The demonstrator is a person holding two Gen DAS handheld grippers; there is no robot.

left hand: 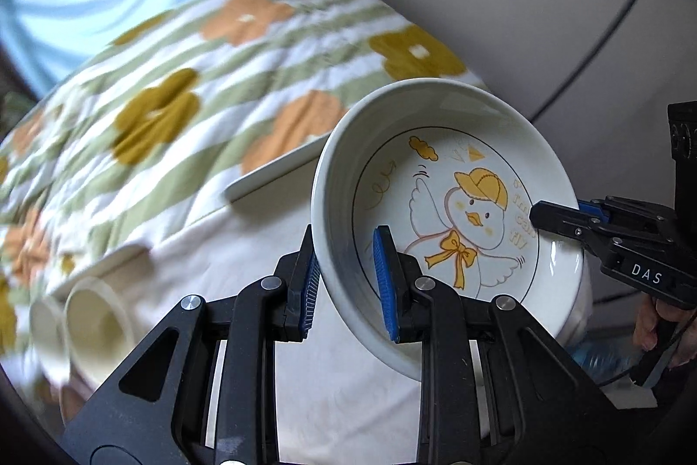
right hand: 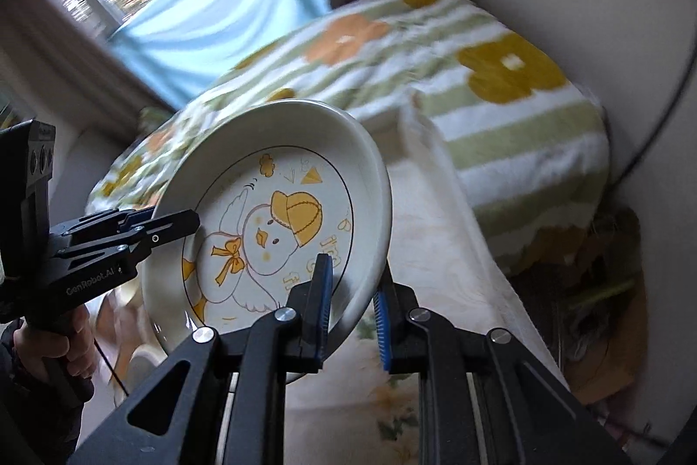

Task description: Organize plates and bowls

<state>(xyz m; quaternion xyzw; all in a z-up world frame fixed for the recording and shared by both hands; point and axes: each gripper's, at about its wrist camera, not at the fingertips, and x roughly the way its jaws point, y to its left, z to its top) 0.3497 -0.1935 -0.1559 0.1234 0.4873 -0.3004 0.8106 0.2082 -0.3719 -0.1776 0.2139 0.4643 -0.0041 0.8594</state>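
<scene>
A white deep plate with a yellow-capped duck drawing (left hand: 461, 177) is held in the air, tilted on edge, above the white tablecloth. My left gripper (left hand: 348, 282) is shut on its near rim, one pad outside and one inside. My right gripper (right hand: 353, 312) is shut on the opposite rim of the same plate (right hand: 279, 212). Each gripper shows in the other's view: the right one at the plate's right edge (left hand: 562, 218), the left one at its left edge (right hand: 174, 225).
A flat white rectangular plate (left hand: 274, 173) lies on the table beyond the duck plate. Two pale cups or small bowls (left hand: 87, 312) sit at the left, blurred. A flowered striped blanket (left hand: 183, 72) covers the back. A wall stands to the right.
</scene>
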